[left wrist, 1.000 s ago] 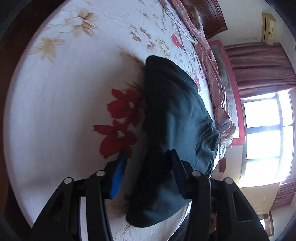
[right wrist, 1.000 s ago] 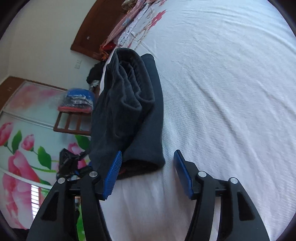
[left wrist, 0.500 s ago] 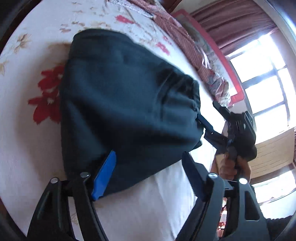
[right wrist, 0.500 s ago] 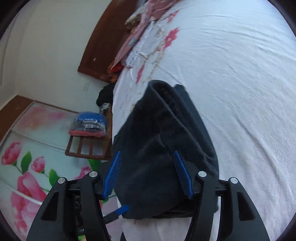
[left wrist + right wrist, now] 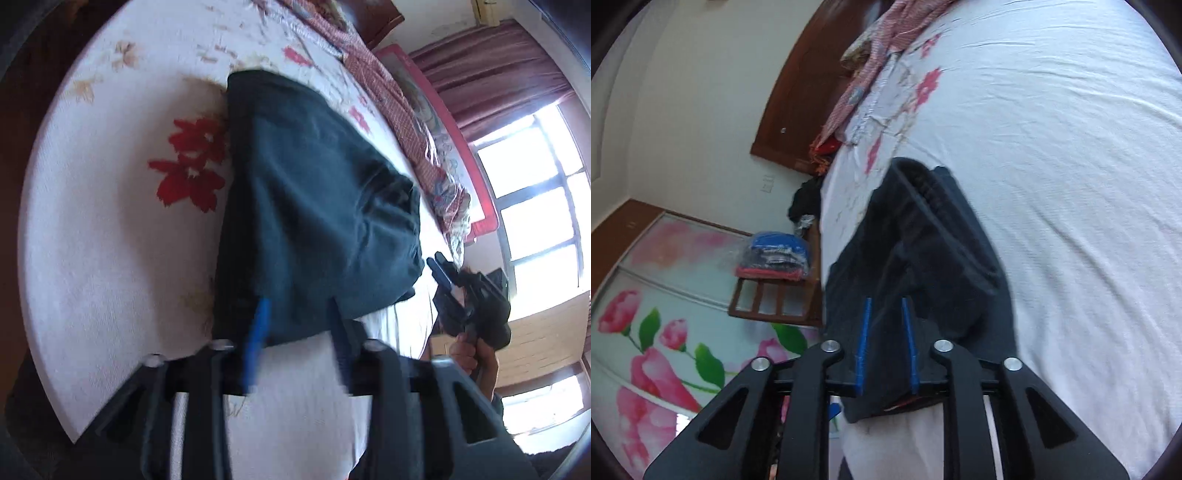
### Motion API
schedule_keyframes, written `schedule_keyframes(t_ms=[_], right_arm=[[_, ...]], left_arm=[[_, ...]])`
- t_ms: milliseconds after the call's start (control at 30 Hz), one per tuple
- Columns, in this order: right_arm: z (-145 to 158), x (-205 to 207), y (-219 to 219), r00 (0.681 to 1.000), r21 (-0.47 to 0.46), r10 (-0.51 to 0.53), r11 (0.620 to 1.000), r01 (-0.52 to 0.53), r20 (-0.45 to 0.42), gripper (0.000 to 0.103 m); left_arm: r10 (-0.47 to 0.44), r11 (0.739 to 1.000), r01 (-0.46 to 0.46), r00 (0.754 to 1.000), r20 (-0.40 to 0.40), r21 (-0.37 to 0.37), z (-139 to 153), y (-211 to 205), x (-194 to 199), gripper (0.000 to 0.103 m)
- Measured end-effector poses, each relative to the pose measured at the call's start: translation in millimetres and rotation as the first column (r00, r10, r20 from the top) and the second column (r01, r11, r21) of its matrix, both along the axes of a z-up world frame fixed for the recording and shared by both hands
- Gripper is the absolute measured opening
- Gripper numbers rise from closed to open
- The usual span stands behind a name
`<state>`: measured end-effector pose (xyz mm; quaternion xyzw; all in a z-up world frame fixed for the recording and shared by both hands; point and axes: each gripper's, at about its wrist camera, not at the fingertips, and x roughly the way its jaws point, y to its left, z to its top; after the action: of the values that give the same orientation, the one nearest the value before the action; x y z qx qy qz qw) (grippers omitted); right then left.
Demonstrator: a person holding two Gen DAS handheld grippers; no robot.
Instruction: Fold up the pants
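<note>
Our right gripper (image 5: pixel 886 332) sits low in the middle of the right wrist view, its two blue pads drawn close together and pinching a fold of the dark pants (image 5: pixel 923 266). The pants rise from the pads toward the centre of that frame as a thick folded bundle, lying on the white bed sheet (image 5: pixel 1071 166) near the bed's left edge. In the left wrist view, our left gripper (image 5: pixel 295 332) sits at the lower middle, its fingers part-way apart with the near edge of the pants (image 5: pixel 314 203) between them; the frame is blurred, so we cannot tell whether the pads press the cloth. The pants fill the centre of this frame, lying beside a red flower print (image 5: pixel 192 166) on the sheet to their left. At the right of this frame we see the right gripper (image 5: pixel 469 299) in a hand (image 5: pixel 476 358), just beside the pants' right corner. A wooden chair (image 5: pixel 775 299) with a stack of bagged clothes (image 5: pixel 775 258) stands at the left of the right wrist view, and a bright window (image 5: pixel 543 206) with a curtain (image 5: pixel 498 74) fills the upper right of the left wrist view.
</note>
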<state>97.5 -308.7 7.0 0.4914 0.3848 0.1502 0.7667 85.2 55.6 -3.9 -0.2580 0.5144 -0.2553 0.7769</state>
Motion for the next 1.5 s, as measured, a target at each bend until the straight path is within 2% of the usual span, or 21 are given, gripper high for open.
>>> schedule_keyframes(t_ms=[67,167,200,267,367,433,467,500,567,633,700,800,867,967,1067,1133,1200,1300,1367,1433,1500], right_arm=[[-2,6,10,0.999,0.054,-0.004,0.999,0.003,0.034,0.047],[-38,5,6,0.997,0.063,-0.009,0.998,0.014,-0.072,0.045],[-51,-1,-2,0.997,0.095,-0.016,0.995,0.023,-0.07,0.021],[-66,-16,-16,0.992,0.12,-0.057,0.99,0.071,-0.117,0.0],[-67,-33,-27,0.989,0.178,-0.085,0.978,0.106,-0.123,0.0],[-51,-37,-25,0.99,0.141,-0.07,0.986,0.087,-0.12,0.016],[-42,-40,-23,0.991,0.119,-0.051,0.991,0.066,-0.124,0.044],[-33,-44,-21,0.992,0.111,-0.033,0.993,0.046,-0.124,0.062],[-15,-55,-15,0.994,0.051,0.003,0.999,0.003,-0.112,0.065],[-5,-66,-7,0.99,-0.033,0.035,0.999,-0.04,-0.135,0.066],[-4,-76,3,0.977,-0.117,0.061,0.989,-0.087,-0.205,0.085],[-3,-94,25,0.958,-0.223,0.098,0.962,-0.16,-0.268,0.086],[-3,-101,43,0.934,-0.336,0.107,0.914,-0.228,-0.342,0.094],[-2,-107,72,0.922,-0.528,0.067,0.802,-0.277,-0.381,0.094],[-3,-101,96,0.924,-0.648,0.077,0.691,-0.32,-0.375,0.094],[0,-107,110,0.952,-0.724,0.163,0.619,-0.303,-0.26,0.094],[10,-115,121,0.979,-0.801,0.16,0.565,-0.197,-0.128,0.094],[16,-122,124,0.987,-0.821,0.159,0.564,-0.087,0.005,0.094],[14,-127,116,0.988,-0.835,0.149,0.548,-0.054,0.034,0.094],[10,-116,117,0.991,-0.844,0.136,0.533,-0.061,0.014,0.094],[3,-110,113,0.992,-0.829,0.122,0.552,-0.091,-0.028,0.094]], left_arm=[[0.033,0.999,-0.035,0.997,0.074,0.019,12,-2,6,0.066],[0.062,0.995,-0.061,0.998,-0.013,0.081,-10,1,16,0.066],[0.074,0.991,-0.066,0.995,-0.061,0.116,-24,5,14,0.06],[0.1,0.994,-0.099,0.994,-0.033,0.042,-36,24,3,0.056],[0.153,0.987,-0.158,0.984,-0.093,-0.044,-41,39,2,0.053],[0.172,0.983,-0.179,0.978,-0.119,-0.047,-41,41,2,0.053],[0.182,0.983,-0.185,0.975,-0.129,-0.017,-37,41,-1,0.055],[0.192,0.981,-0.19,0.973,-0.124,0.029,-31,40,-6,0.067],[0.214,0.97,-0.202,0.973,-0.08,0.137,-14,35,-24,0.085],[0.281,0.931,-0.264,0.959,-0.031,0.25,7,41,-44,0.098],[0.322,0.879,-0.306,0.947,0.018,0.365,19,40,-63,0.101],[0.33,0.756,-0.263,0.944,-0.002,0.599,24,22,-72,0.101],[0.31,0.725,-0.224,0.951,-0.019,0.651,22,11,-83,0.101],[0.295,0.668,-0.215,0.955,0.012,0.712,23,-12,-95,0.101],[0.226,0.692,-0.252,0.966,0.128,0.677,23,-32,-111,0.101],[0.203,0.703,-0.287,0.958,0.204,0.651,24,-34,-123,0.101],[0.189,0.725,-0.338,0.936,0.298,0.601,26,-30,-134,0.101],[0.176,0.763,-0.377,0.903,0.393,0.526,27,-23,-137,0.101],[0.124,0.762,-0.384,0.877,0.465,0.521,28,-28,-145,0.101],[0.089,0.747,-0.367,0.882,0.464,0.554,21,-33,-142,0.101],[0.104,0.749,-0.343,0.906,0.41,0.568,13,-33,-136,0.101]])
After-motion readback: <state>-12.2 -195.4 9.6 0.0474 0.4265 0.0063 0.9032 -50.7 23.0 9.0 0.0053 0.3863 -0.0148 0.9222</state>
